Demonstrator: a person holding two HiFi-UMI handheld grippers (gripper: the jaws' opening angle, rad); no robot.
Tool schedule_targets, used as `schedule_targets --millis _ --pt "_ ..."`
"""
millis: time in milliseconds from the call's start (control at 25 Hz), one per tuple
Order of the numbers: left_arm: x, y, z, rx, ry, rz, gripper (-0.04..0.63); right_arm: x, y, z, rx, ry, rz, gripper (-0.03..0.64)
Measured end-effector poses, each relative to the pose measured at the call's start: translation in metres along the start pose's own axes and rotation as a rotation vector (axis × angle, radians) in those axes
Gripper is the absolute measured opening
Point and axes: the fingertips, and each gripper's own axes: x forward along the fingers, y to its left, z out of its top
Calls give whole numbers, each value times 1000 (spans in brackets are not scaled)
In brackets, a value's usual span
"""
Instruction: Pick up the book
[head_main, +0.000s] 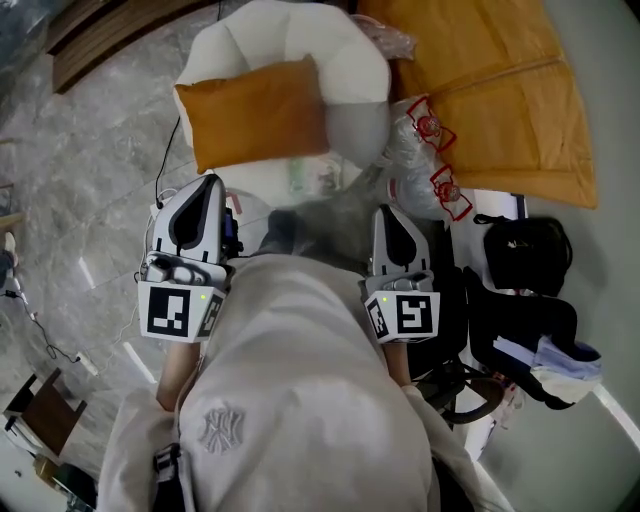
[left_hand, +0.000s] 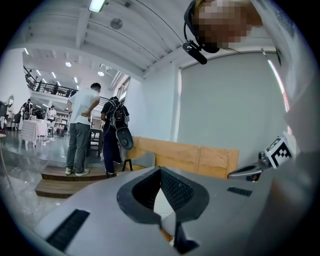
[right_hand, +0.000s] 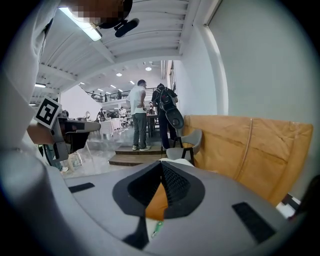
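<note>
One NY logo (head_main: 220, 428), sweatshirt (head_main: 300, 350), left gripper (left_hand: 160, 170) closed

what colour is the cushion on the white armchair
Orange; the cushion shows best in the head view.

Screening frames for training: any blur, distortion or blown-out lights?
Head view: orange cushion fairly sharp, smeary patch between left gripper and right gripper. Left gripper view: fisheye bending, dark corners. Right gripper view: same fisheye; ceiling strip light blown out.
</note>
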Motion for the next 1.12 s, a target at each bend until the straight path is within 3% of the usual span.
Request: schedule_targets --millis 640,880,1120 --pt "-14 19 -20 -41 57 75 9 10 6 -11 27 58 37 17" --pt "-3 5 -20 -49 66 55 9 10 -1 -16 44 74 44 17" --pt "19 -10 -30 -37 87 3 9 24 -14 -48 99 57 73 17"
